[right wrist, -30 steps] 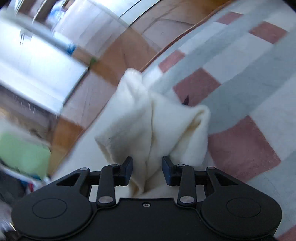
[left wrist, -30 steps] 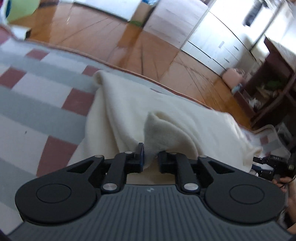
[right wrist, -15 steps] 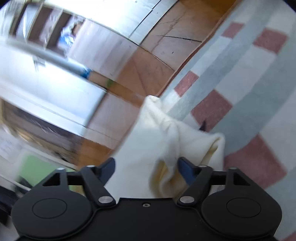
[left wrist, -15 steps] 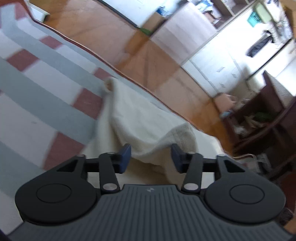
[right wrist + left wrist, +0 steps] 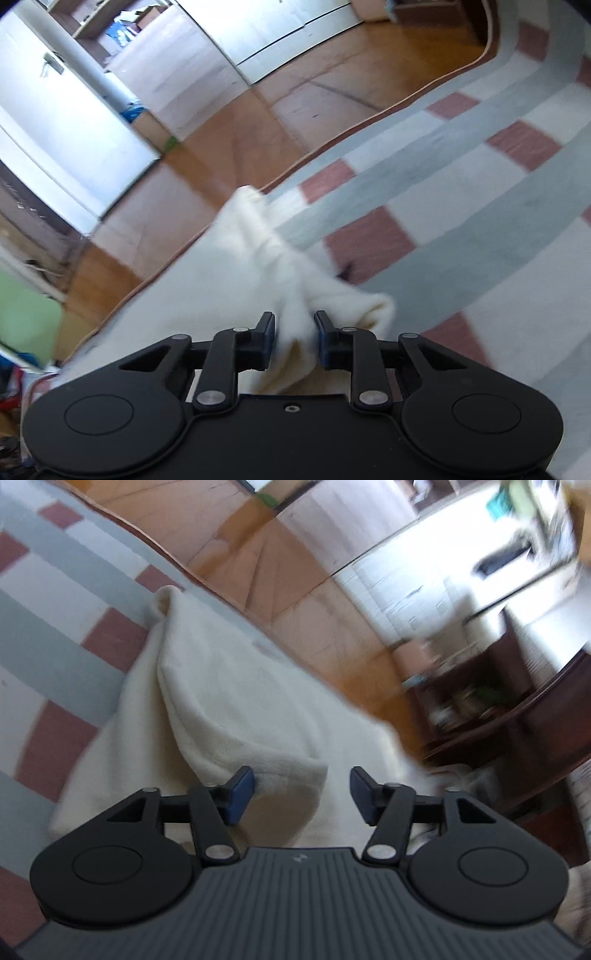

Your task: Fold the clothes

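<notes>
A cream fleece garment (image 5: 240, 709) lies on a bed cover checked in grey, white and red (image 5: 55, 627). My left gripper (image 5: 302, 794) hovers just over it, open wide; a rounded fold of the fabric rests by the left fingertip (image 5: 240, 790), and nothing is pinched. In the right wrist view the same garment (image 5: 255, 254) runs to a far corner near the cover's edge. My right gripper (image 5: 294, 338) is shut on a bunched ridge of it, and the cloth fills the narrow gap between the pads.
The checked cover (image 5: 461, 206) stretches right of the garment. Beyond its piped edge is a wooden floor (image 5: 295, 590). Dark wooden furniture (image 5: 517, 720) stands at the right in the left wrist view. White cabinets (image 5: 277, 33) line the far wall.
My left gripper let go of the fold it pinched and has opened wide. My right gripper opened, then shut on a ridge of the garment. Both views have swung.
</notes>
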A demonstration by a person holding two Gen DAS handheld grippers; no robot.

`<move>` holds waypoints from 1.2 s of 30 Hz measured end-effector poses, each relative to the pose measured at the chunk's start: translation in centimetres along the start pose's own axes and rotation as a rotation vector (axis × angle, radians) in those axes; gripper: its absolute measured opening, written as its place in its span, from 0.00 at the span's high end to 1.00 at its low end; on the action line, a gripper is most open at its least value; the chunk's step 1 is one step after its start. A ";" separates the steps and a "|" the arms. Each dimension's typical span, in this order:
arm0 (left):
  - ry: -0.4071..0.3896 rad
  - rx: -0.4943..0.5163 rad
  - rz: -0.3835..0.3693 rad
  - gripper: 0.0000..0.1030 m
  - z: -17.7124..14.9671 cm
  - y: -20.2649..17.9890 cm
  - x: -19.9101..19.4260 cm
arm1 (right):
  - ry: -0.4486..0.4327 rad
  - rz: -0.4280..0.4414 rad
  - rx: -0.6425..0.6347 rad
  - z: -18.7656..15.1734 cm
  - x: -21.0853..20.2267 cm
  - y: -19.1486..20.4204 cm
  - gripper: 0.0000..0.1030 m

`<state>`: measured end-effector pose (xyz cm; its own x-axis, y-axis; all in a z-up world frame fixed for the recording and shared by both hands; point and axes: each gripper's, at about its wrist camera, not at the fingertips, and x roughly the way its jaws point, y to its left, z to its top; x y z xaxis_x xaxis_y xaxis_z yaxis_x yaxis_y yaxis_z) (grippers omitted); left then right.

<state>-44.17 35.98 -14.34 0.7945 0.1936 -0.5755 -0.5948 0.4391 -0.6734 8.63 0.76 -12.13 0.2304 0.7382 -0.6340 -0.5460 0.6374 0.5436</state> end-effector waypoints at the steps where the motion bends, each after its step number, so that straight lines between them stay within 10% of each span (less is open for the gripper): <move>1: 0.026 0.027 0.062 0.41 -0.1 -0.2 0.7 | 0.002 0.006 0.000 0.3 0.1 0.1 0.72; 5: 0.056 0.058 0.208 0.39 -0.3 -0.2 3.4 | 0.011 0.031 -0.002 1.3 0.3 0.4 0.66; 6: 0.051 0.056 0.231 0.50 -0.3 0.0 4.0 | 0.013 0.038 -0.003 1.6 0.3 0.5 0.66; 7: 0.041 0.058 0.286 0.92 -0.1 -0.2 4.2 | 0.015 0.044 -0.003 1.8 0.4 0.5 0.66; 10: 0.000 0.081 0.293 0.92 1.9 -1.3 2.2 | 0.021 0.063 -0.004 2.6 0.5 0.8 0.70; 11: -0.015 0.085 0.274 0.92 2.7 -1.9 0.9 | 0.023 0.069 -0.005 2.9 0.6 0.8 0.88; 17: -0.005 -0.035 0.158 0.92 4.7 -2.8 -5.6 | -0.024 0.225 0.008 5.0 -4.7 1.9 0.88; 25: 0.196 -0.130 0.312 0.92 -1.3 1.9 -1.2 | 0.119 -0.033 -0.076 -1.2 -3.8 -0.6 0.89; 32: 0.097 -0.092 0.220 0.92 2.1 -0.7 -6.4 | -0.043 0.210 -0.007 1.6 -9.0 0.9 0.89; 36: 0.262 0.000 0.360 0.92 0.0 0.4 -1.5 | 0.066 -0.016 -0.253 -0.5 -6.4 2.6 0.89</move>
<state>-45.62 35.85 -13.76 0.4787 0.1056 -0.8716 -0.8281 0.3843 -0.4082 5.26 -2.43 -6.92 0.1915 0.7073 -0.6805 -0.7286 0.5670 0.3843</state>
